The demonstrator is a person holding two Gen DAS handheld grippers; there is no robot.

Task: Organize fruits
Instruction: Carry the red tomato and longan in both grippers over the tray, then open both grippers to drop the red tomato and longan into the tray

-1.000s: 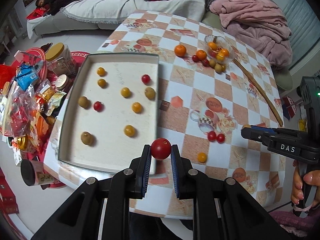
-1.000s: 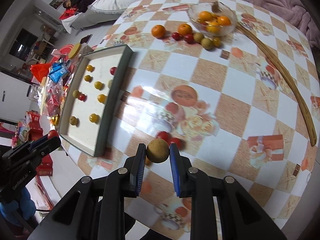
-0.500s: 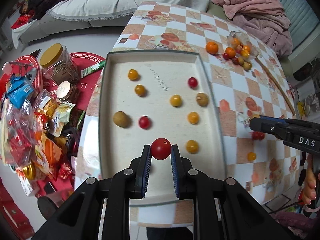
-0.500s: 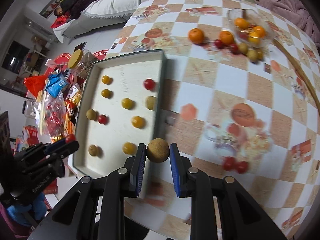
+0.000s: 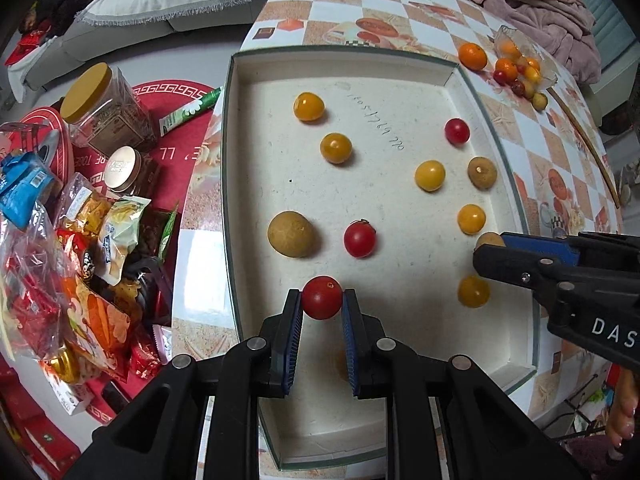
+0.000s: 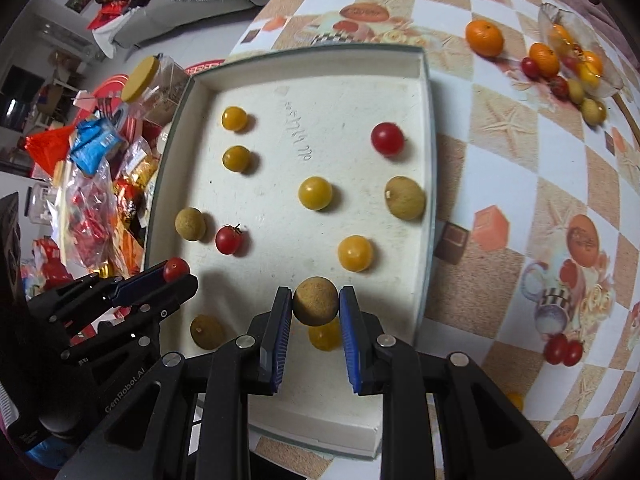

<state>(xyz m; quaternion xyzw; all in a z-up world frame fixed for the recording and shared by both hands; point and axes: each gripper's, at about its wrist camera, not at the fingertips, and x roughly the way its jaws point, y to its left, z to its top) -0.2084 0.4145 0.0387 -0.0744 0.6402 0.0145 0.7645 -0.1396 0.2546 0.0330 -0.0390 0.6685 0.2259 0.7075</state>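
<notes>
A white tray [image 5: 384, 64] [image 6: 280, 60] on the checkered table holds several yellow and red cherry tomatoes and brown longans. My left gripper [image 5: 321, 308] is shut on a red cherry tomato [image 5: 322, 297] above the tray's near left part; it also shows in the right wrist view [image 6: 176, 270]. My right gripper [image 6: 315, 314] is shut on a brown longan [image 6: 315, 306] above the tray's near right part, over a yellow tomato [image 6: 324, 336]. The longan shows in the left wrist view [image 5: 489, 239].
A glass bowl [image 6: 576, 46] with oranges and small fruits stands at the far right, with an orange [image 6: 484, 38] beside it. Two red tomatoes [image 6: 562, 350] lie on the table. Snack bags and jars [image 5: 80, 184] crowd the floor left of the table.
Both grippers moved left and forward from over the table to over the tray, each still holding its fruit. The tray looks larger and closer.
</notes>
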